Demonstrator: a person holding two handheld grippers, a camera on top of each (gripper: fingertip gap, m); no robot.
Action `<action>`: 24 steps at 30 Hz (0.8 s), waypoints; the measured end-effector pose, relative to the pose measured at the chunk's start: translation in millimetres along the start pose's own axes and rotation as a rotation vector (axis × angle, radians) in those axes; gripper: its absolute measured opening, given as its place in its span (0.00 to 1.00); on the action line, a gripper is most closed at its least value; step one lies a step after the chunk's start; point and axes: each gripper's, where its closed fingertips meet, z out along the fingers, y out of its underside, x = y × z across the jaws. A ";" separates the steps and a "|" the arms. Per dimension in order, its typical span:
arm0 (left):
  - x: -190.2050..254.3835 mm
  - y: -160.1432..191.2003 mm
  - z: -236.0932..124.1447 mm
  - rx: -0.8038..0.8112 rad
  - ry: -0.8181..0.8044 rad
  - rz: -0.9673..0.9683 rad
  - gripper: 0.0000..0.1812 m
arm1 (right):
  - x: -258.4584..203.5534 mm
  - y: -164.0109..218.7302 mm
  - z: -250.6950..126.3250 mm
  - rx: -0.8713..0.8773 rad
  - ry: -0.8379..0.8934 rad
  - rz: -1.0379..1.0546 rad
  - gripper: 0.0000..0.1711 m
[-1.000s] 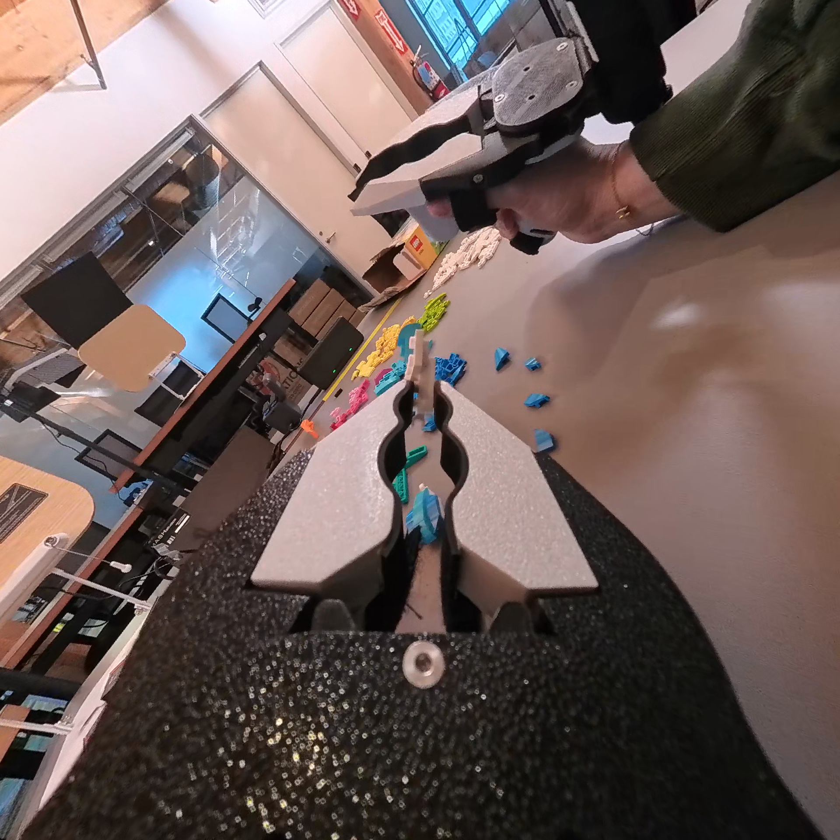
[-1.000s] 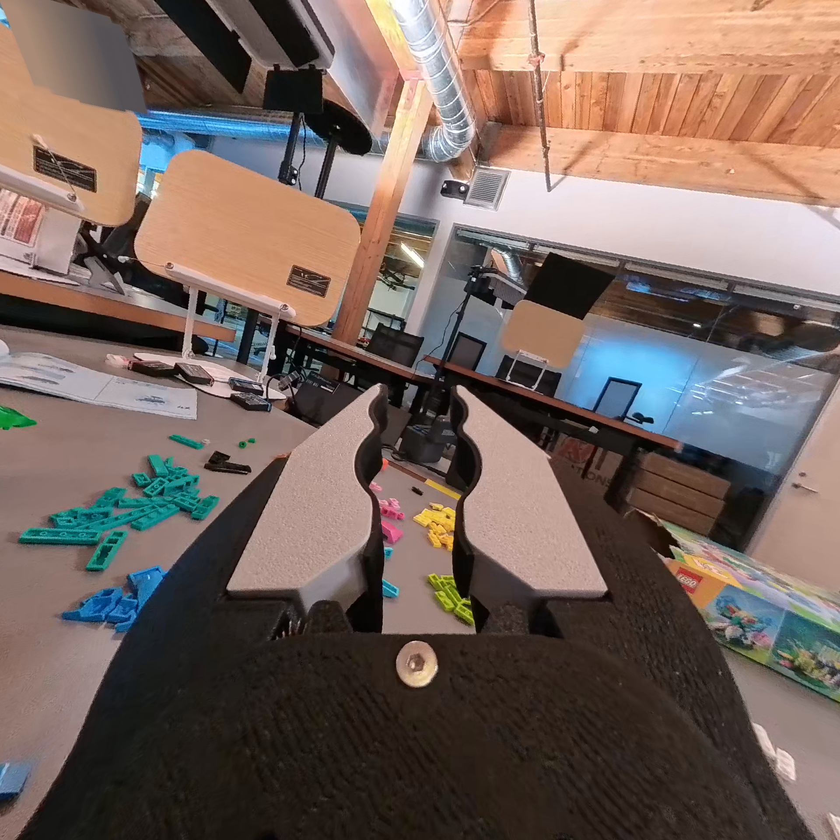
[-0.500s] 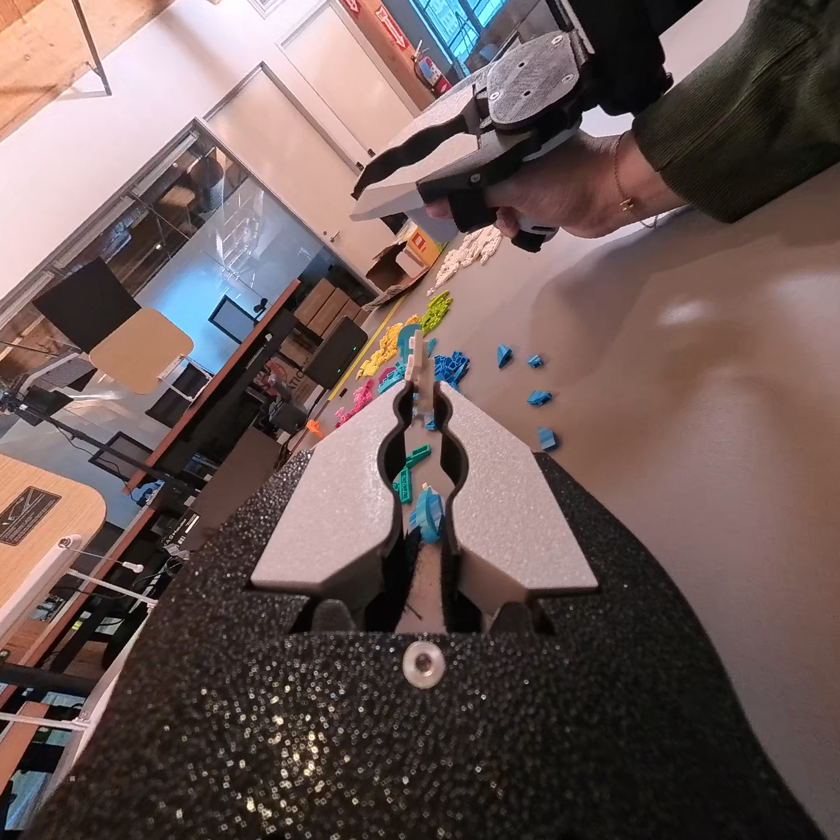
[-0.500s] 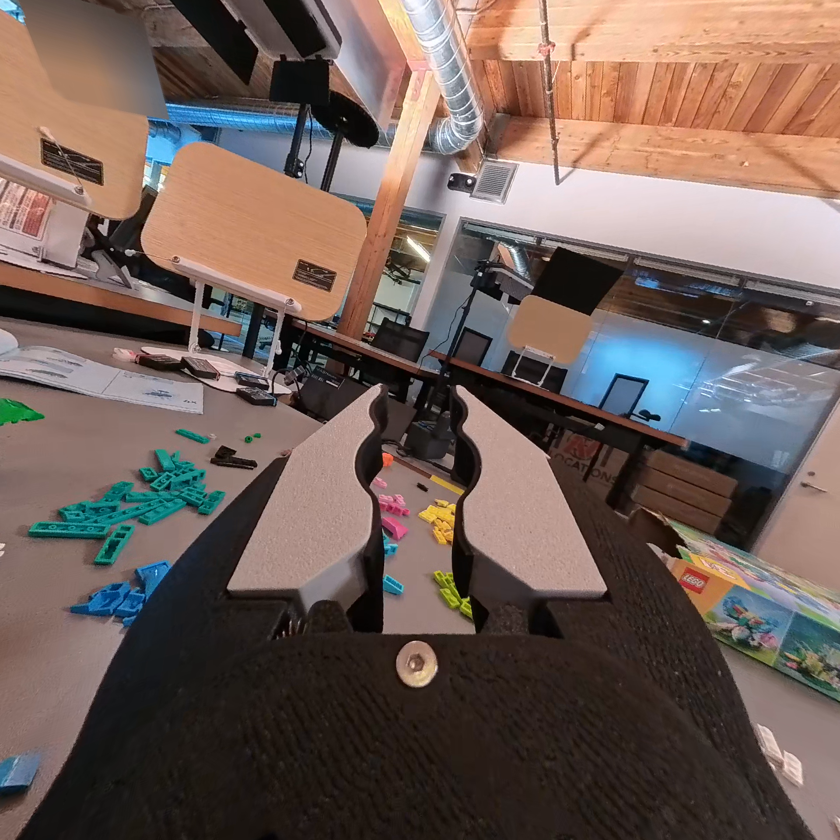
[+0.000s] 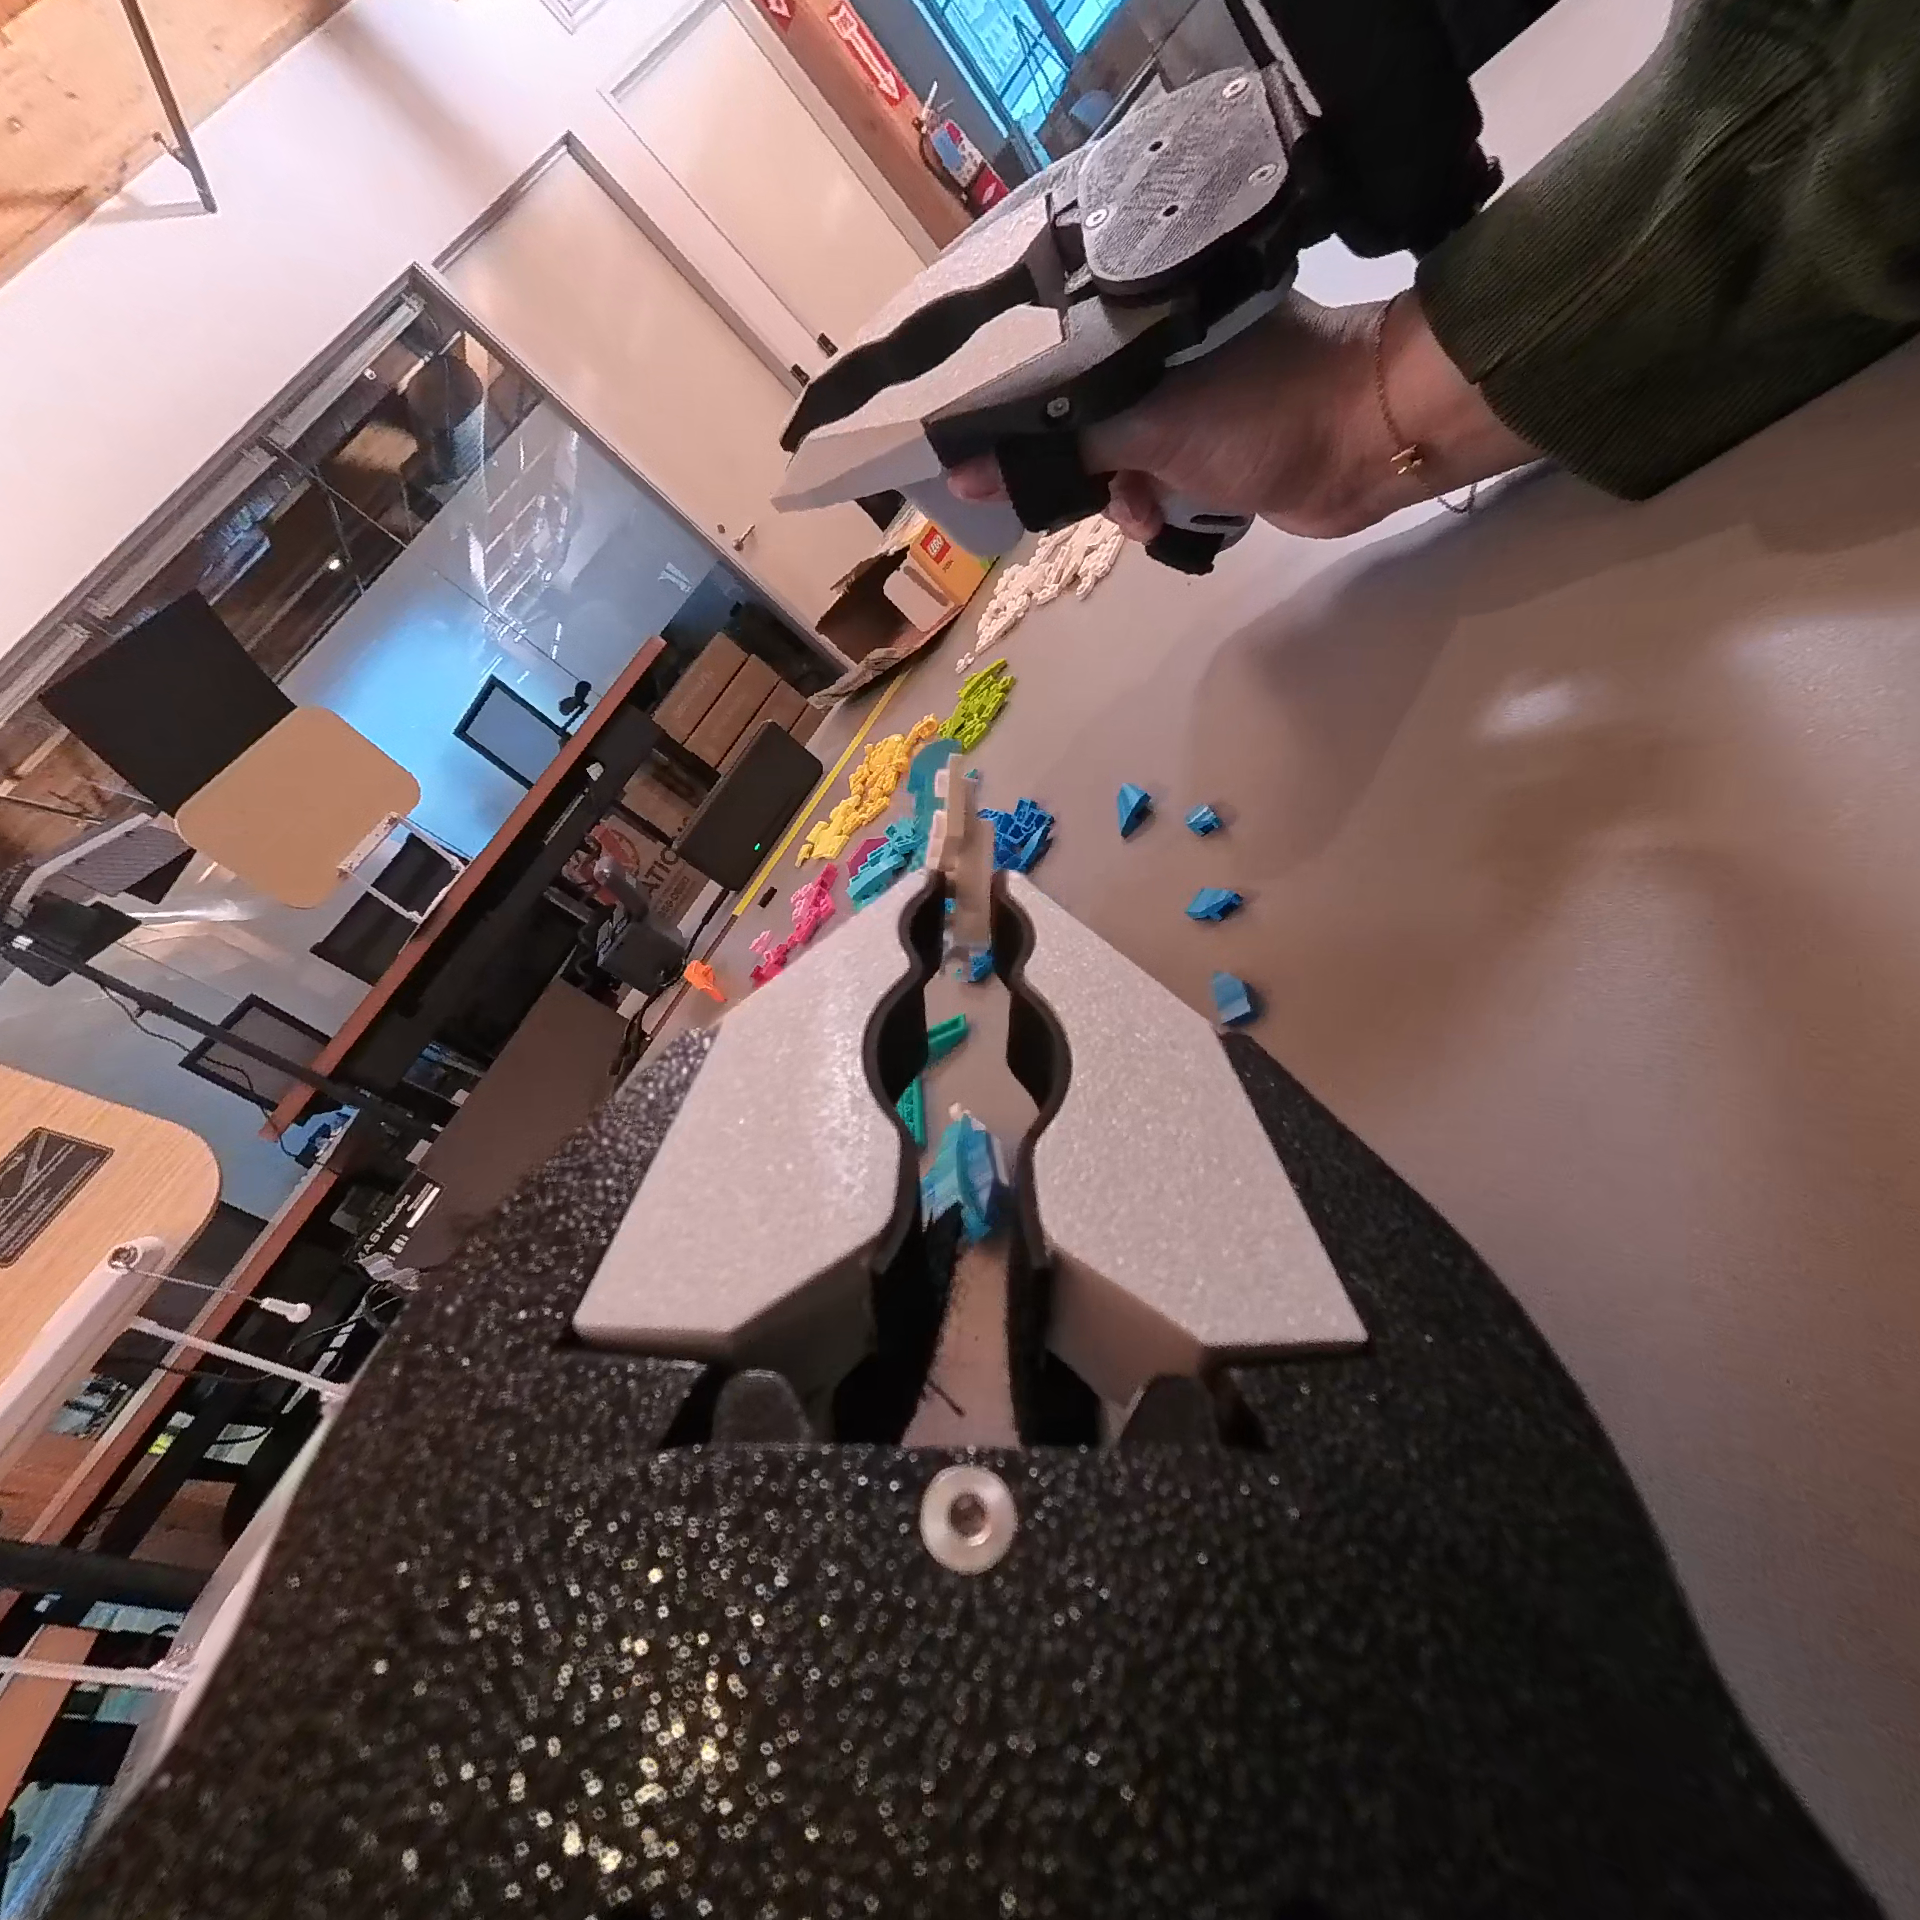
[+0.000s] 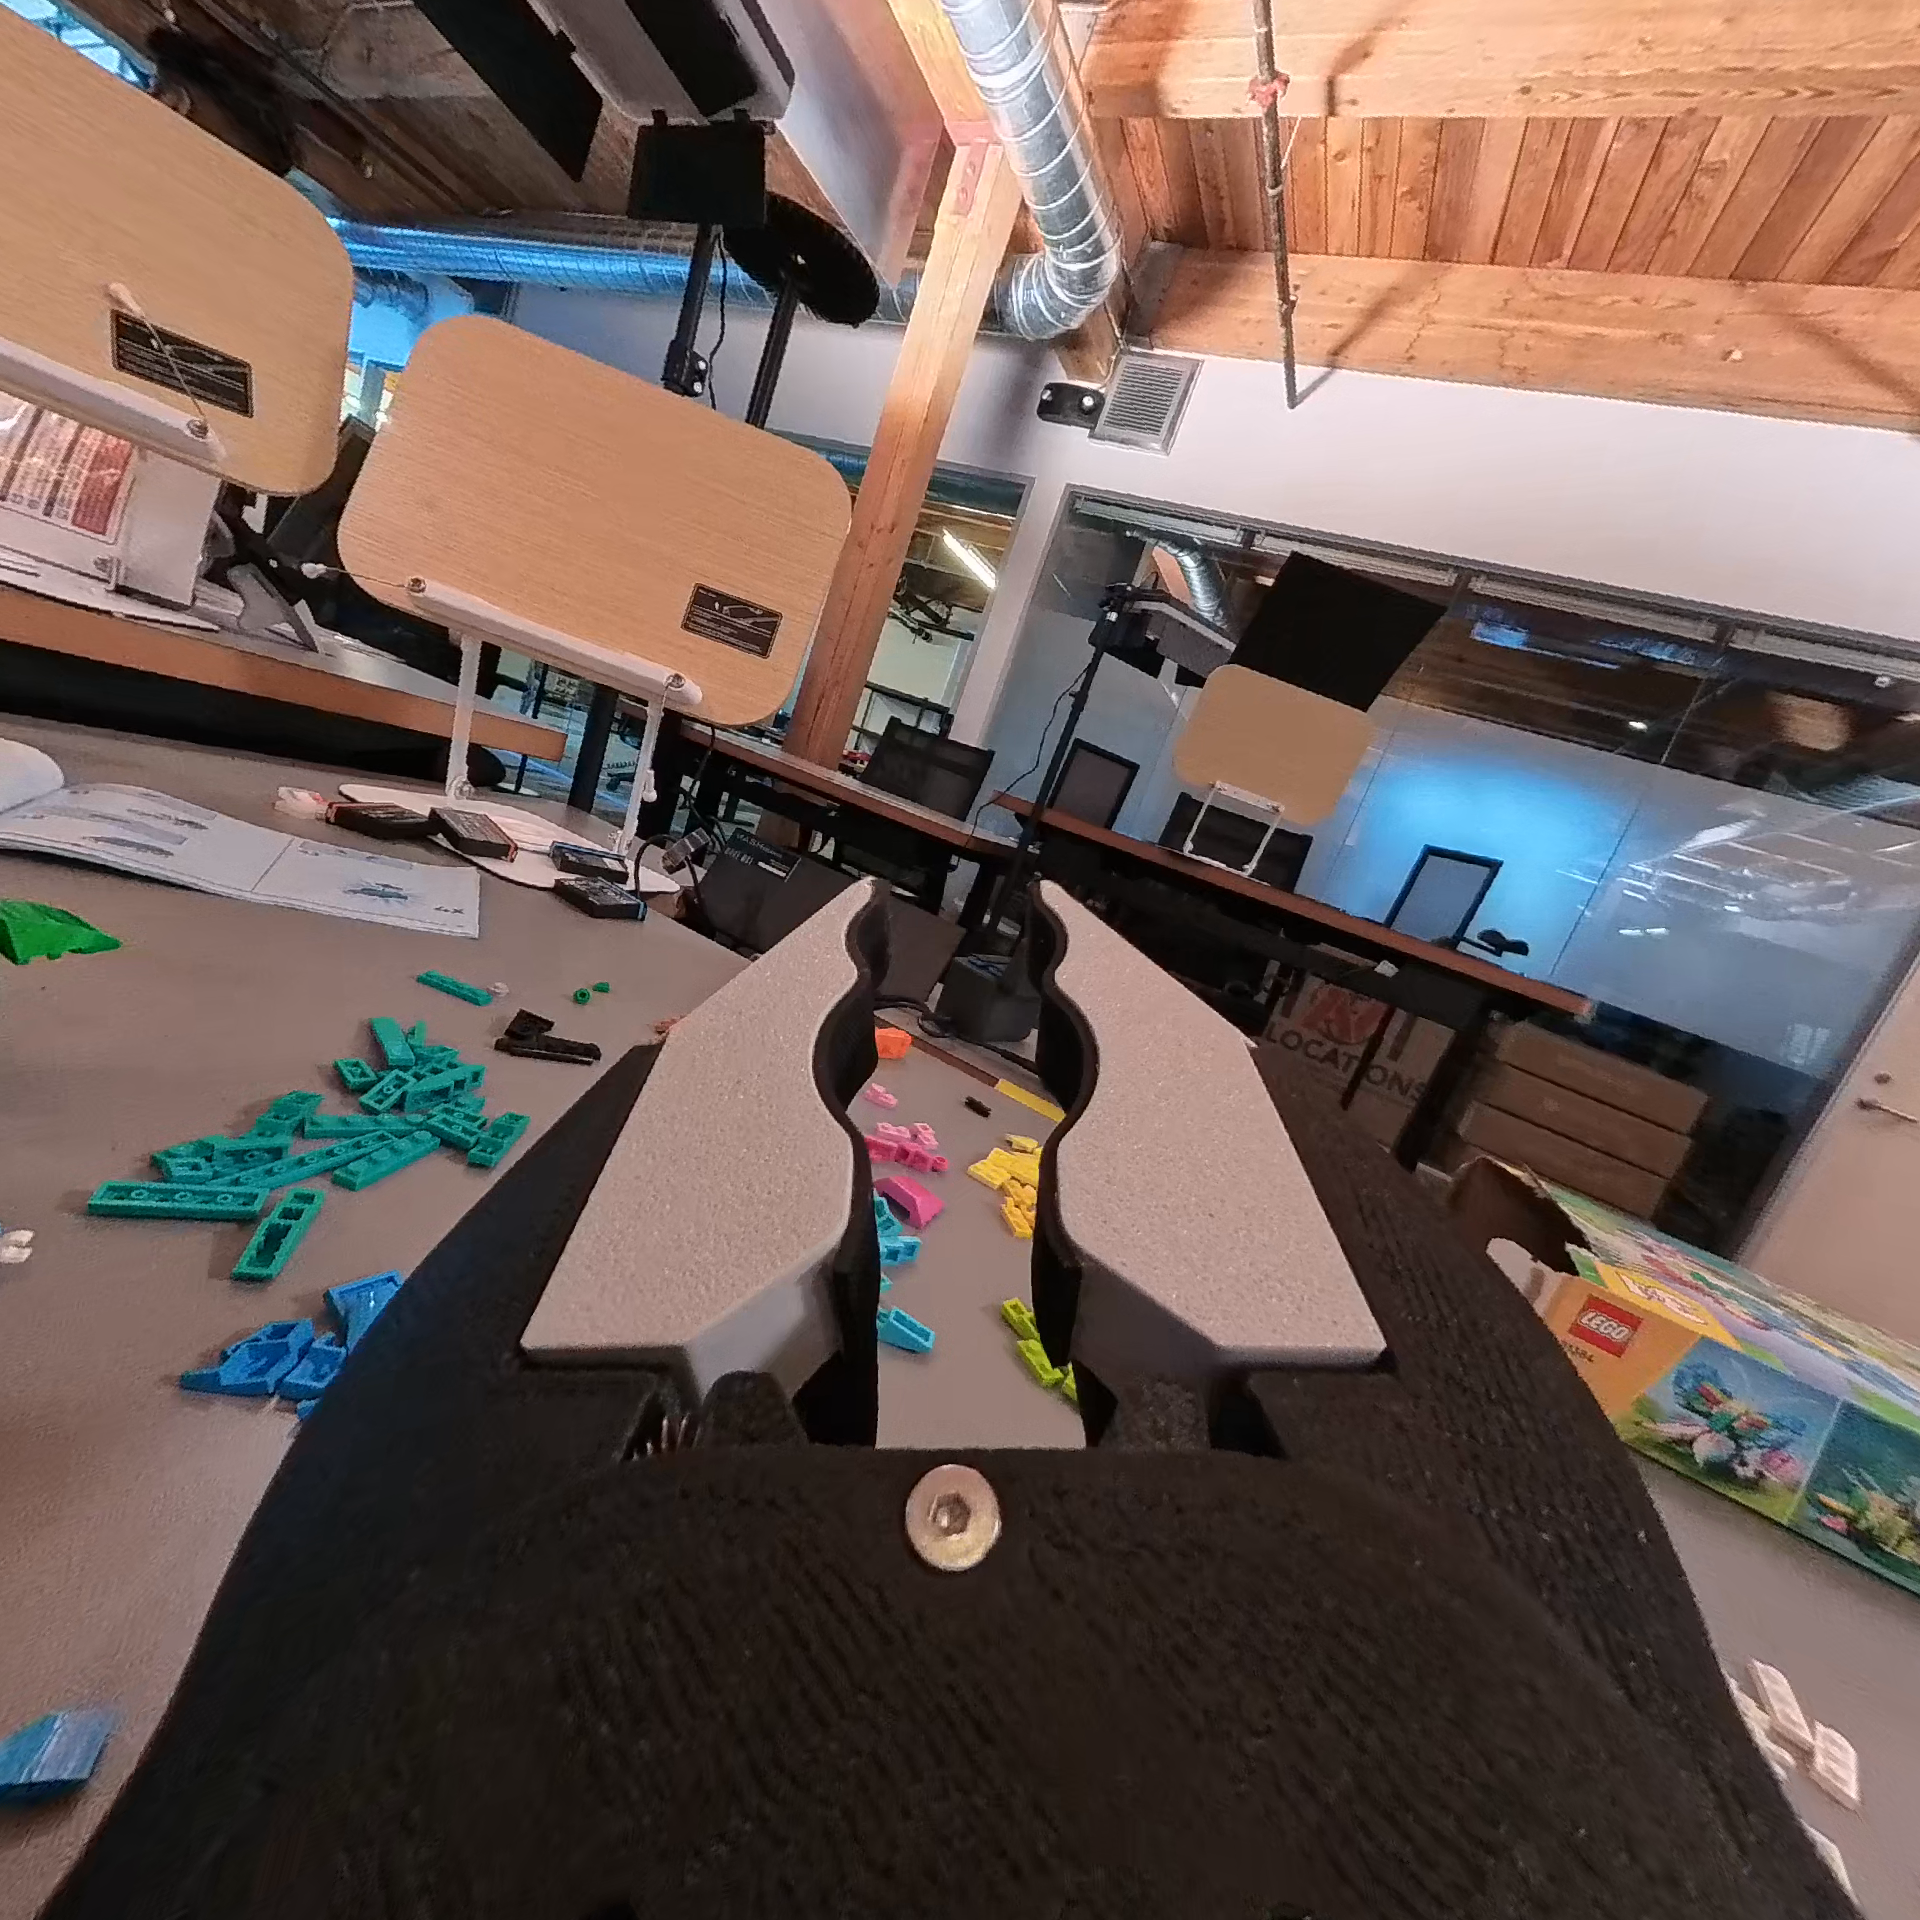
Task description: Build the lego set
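My left gripper [image 5: 961, 883] is shut on a small lego assembly [image 5: 954, 821]. Its white stepped plates stick out past the fingertips, and a blue part [image 5: 966, 1174] shows between the fingers. It is held above the grey table [image 5: 1558, 1039]. My right gripper [image 6: 956, 904] is open and empty, held above the table and pointing over the pink pile [image 6: 904, 1153] and yellow pile [image 6: 1008, 1174]. The right gripper also shows in the left wrist view [image 5: 831, 457], held in a hand, up and to the right of the assembly and apart from it.
Sorted brick piles lie on the table: teal [image 6: 312, 1143], blue [image 6: 281, 1361], lime [image 6: 1029, 1340], white [image 6: 1787, 1735]. Loose blue pieces [image 5: 1210, 904] lie nearer. A lego box [image 6: 1714, 1382] stands at the right. An instruction booklet [image 6: 239, 862] lies at the far left. Spacing between my two grippers at the tips: around 20 cm.
The right gripper has drifted slightly over the piles and stays open. The left gripper keeps its hold on the assembly and has barely moved.
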 end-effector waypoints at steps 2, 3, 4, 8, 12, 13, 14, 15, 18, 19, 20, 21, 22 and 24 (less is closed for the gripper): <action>1.5 0.8 0.5 -0.005 0.012 -0.008 0.03 | 0.3 0.3 -0.2 -0.001 0.002 0.000 0.14; 1.8 0.9 0.6 -0.005 0.015 -0.011 0.03 | 0.6 0.3 -0.3 -0.001 0.003 0.001 0.14; 2.2 1.1 0.6 -0.006 0.018 -0.014 0.03 | 0.8 0.3 -0.4 0.000 0.004 0.002 0.14; 3.0 2.0 1.0 -0.011 0.025 -0.016 0.03 | 4.2 1.1 -1.4 -0.005 0.016 0.005 0.14; 1.1 4.2 1.9 -0.019 0.025 -0.037 0.03 | 51.1 0.0 -14.2 -0.051 0.193 -0.028 0.14; 0.4 4.6 1.7 -0.020 0.024 -0.045 0.03 | 71.7 0.6 -20.5 -0.080 0.256 -0.031 0.14; 0.1 5.0 1.4 -0.020 0.025 -0.052 0.03 | 93.1 4.1 -26.7 -0.128 0.311 -0.028 0.14; -0.1 5.3 1.0 -0.021 0.025 -0.058 0.03 | 114.3 10.5 -32.6 -0.192 0.354 -0.018 0.14; 0.5 5.3 0.2 -0.021 0.030 -0.065 0.03 | 168.0 41.8 -49.6 -0.396 0.418 0.074 0.14; 0.6 5.1 0.2 -0.019 0.029 -0.065 0.03 | 179.4 57.4 -54.2 -0.470 0.411 0.126 0.13; 0.7 5.1 0.3 -0.020 0.031 -0.066 0.03 | 186.7 74.4 -58.7 -0.552 0.391 0.181 0.14; 0.8 5.1 0.4 -0.019 0.032 -0.070 0.03 | 190.9 88.3 -62.7 -0.618 0.367 0.225 0.14; 0.5 5.0 0.5 -0.017 0.033 -0.075 0.03 | 192.1 96.9 -64.2 -0.646 0.339 0.251 0.13; 0.3 4.5 0.5 -0.012 0.037 -0.087 0.03 | 184.1 105.3 -63.3 -0.654 0.276 0.277 0.13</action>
